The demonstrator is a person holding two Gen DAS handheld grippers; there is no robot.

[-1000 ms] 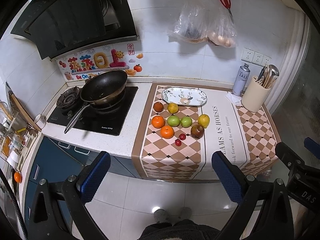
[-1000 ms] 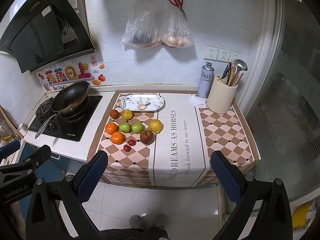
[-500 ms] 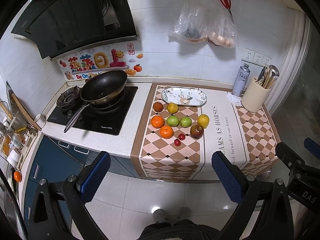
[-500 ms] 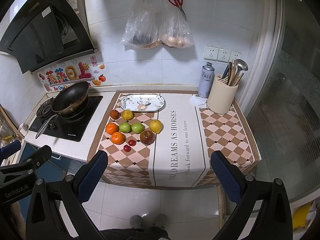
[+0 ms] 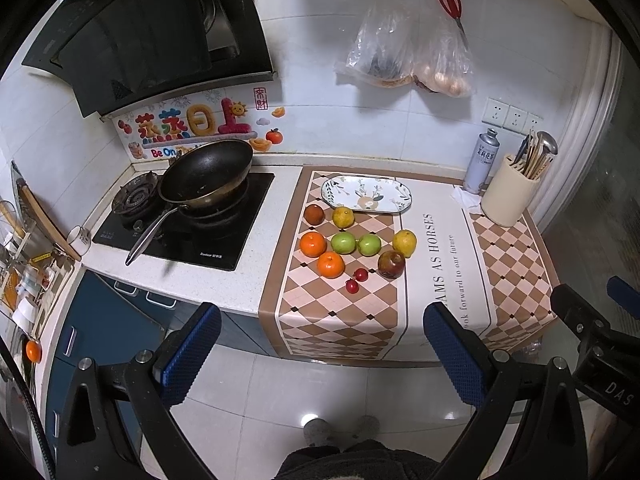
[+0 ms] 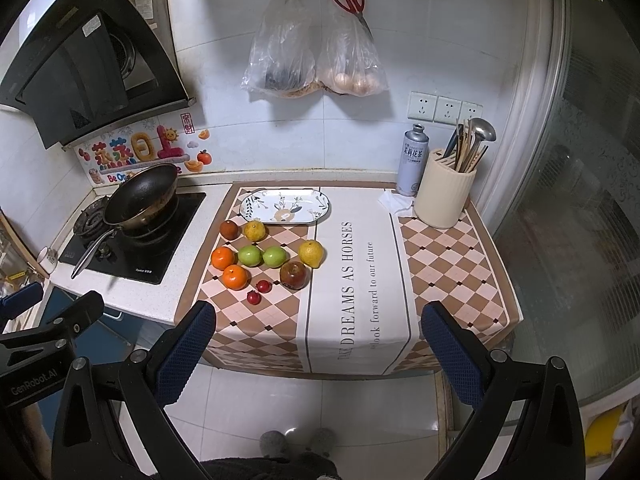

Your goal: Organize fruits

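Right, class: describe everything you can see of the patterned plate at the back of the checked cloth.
The plate is a long oval with a raised rim, glossy like glazed ceramic. It is pale, with dark leaf sprigs round the edge and a brown deer-like figure in the middle. It lies flat and holds nothing, resting on the tablecloth near the wall. The yellow-orange fruit sits just in front of its rim; whether they touch cannot be told. Neither gripper is near it.

My finger pads [image 5: 192, 354] look like rough blue rubber. The plate [image 5: 366, 200] is glossy ceramic, the checked cloth [image 6: 448, 256] is matt, and the pan [image 5: 206, 176] is dark metal.
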